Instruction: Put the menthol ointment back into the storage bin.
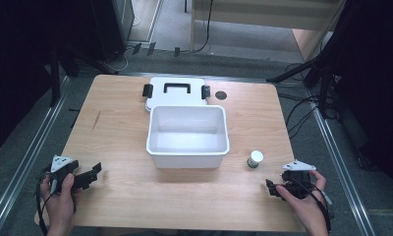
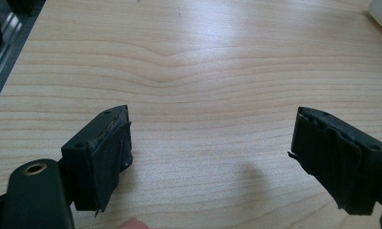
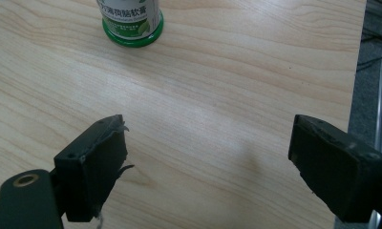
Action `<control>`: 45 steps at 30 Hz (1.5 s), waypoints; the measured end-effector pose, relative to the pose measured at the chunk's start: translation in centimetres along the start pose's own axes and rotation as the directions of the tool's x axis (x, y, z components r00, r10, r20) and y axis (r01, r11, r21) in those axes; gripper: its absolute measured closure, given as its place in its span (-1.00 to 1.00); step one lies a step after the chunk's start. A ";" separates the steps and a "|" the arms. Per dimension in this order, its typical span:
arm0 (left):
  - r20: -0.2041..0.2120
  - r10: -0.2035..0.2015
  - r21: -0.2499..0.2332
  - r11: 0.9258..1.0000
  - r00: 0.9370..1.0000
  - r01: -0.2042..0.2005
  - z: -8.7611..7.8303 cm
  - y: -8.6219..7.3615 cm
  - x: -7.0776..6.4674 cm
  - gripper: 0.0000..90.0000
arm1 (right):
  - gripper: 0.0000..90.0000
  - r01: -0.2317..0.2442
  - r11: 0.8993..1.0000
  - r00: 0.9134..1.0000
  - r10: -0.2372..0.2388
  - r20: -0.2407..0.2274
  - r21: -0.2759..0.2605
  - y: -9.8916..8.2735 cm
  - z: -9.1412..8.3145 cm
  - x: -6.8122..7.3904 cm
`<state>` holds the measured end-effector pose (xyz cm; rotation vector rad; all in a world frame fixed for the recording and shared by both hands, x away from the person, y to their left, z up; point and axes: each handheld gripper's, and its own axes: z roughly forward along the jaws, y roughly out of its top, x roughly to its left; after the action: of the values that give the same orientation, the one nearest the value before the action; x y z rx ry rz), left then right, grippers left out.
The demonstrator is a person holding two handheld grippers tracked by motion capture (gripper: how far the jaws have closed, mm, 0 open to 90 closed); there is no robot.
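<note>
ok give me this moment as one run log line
left gripper: open, empty | right gripper: open, empty | small bottle: upright, right of bin | white bin: empty, lid off behind it

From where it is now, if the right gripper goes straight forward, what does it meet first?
Probably the small white bottle with a green base, though it stands left of the centre line of the right gripper, so the open jaws might pass beside it over the bare wooden table.

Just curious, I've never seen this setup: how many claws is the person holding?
2. The left claw is over the table's near left corner; the right claw is near the right corner, just short of the small bottle.
</note>
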<state>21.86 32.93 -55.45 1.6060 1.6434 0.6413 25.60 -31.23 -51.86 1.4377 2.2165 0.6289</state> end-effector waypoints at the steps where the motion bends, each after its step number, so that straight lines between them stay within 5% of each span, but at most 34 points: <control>1: -0.001 0.001 0.001 1.000 1.000 -0.001 0.0 0.0 0.0 -0.68 | -0.71 0.014 1.000 1.000 -0.014 -0.005 0.027 0.5 -0.1 0.1; 4: 0.002 0.004 0.008 1.000 1.000 -0.004 0.0 0.0 0.0 -0.68 | -0.71 0.047 0.992 0.999 -0.045 -0.020 0.119 1.6 -0.1 0.3; 7: 0.008 -0.005 0.006 1.000 1.000 0.005 0.1 0.0 0.1 -0.68 | -0.71 0.098 0.967 0.995 -0.093 -0.033 0.235 2.9 0.1 0.8; 8: 0.008 -0.005 0.006 1.000 1.000 0.005 0.1 0.0 0.1 -0.68 | -0.71 0.098 0.967 0.995 -0.093 -0.033 0.235 2.9 0.1 0.8; 9: 0.010 -0.006 0.007 1.000 1.000 0.006 0.1 0.0 0.1 -0.68 | -0.71 0.142 0.935 0.990 -0.130 -0.059 0.325 3.7 0.3 1.2; 11: 0.012 -0.007 0.007 1.000 1.000 0.007 0.1 0.1 0.1 -0.68 | -0.71 0.181 0.907 0.984 -0.164 -0.076 0.381 4.2 0.4 1.6; 13: 0.013 -0.005 0.008 1.000 1.000 0.005 0.1 0.1 0.1 -0.68 | -0.70 0.217 0.868 0.976 -0.191 -0.104 0.447 4.9 0.5 2.1; 15: 0.016 -0.007 0.008 1.000 1.000 0.007 0.1 0.1 0.1 -0.68 | -0.70 0.276 0.824 0.961 -0.244 -0.130 0.495 5.6 0.6 2.6; 17: 0.018 -0.010 0.011 1.000 1.000 0.010 0.1 0.1 0.1 -0.68 | -0.69 0.324 0.792 0.946 -0.289 -0.148 0.518 6.2 0.5 3.1; 19: 0.020 -0.006 0.016 1.000 1.000 0.006 0.1 0.1 0.1 -0.68 | -0.69 0.382 0.761 0.924 -0.336 -0.185 0.525 7.0 0.4 3.4; 20: 0.020 -0.006 0.016 1.000 1.000 0.006 0.1 0.1 0.1 -0.68 | -0.69 0.382 0.761 0.924 -0.336 -0.185 0.525 7.0 0.4 3.4; 21: 0.019 -0.001 0.019 1.000 1.000 0.001 0.1 0.1 0.1 -0.68 | -0.69 0.434 0.738 0.900 -0.380 -0.212 0.517 7.6 0.2 3.7; 25: 0.018 0.000 0.019 1.000 1.000 0.000 0.1 0.1 0.1 -0.68 | -0.69 0.503 0.702 0.863 -0.444 -0.241 0.505 8.6 0.1 4.0; 29: 0.020 0.000 0.021 1.000 1.000 -0.001 0.1 0.1 0.1 -0.68 | -0.69 0.522 0.696 0.851 -0.463 -0.248 0.493 9.6 0.4 3.9; 34: 0.022 0.000 0.021 1.000 1.000 0.000 0.1 0.1 0.1 -0.68 | -0.69 0.506 0.711 0.860 -0.458 -0.225 0.489 10.6 0.8 3.3; 37: 0.025 -0.003 0.023 1.000 1.000 0.002 0.1 0.1 0.1 -0.68 | -0.69 0.483 0.735 0.874 -0.442 -0.203 0.476 11.5 1.2 2.9; 45: 0.026 0.000 0.026 1.000 1.000 -0.001 0.2 0.1 0.1 -0.68 | -0.69 0.506 0.748 0.861 -0.464 -0.208 0.430 12.9 1.9 3.2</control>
<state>22.07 33.04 -55.48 1.6265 1.6385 0.5991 34.91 -23.29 -46.22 0.9405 2.7958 -0.0421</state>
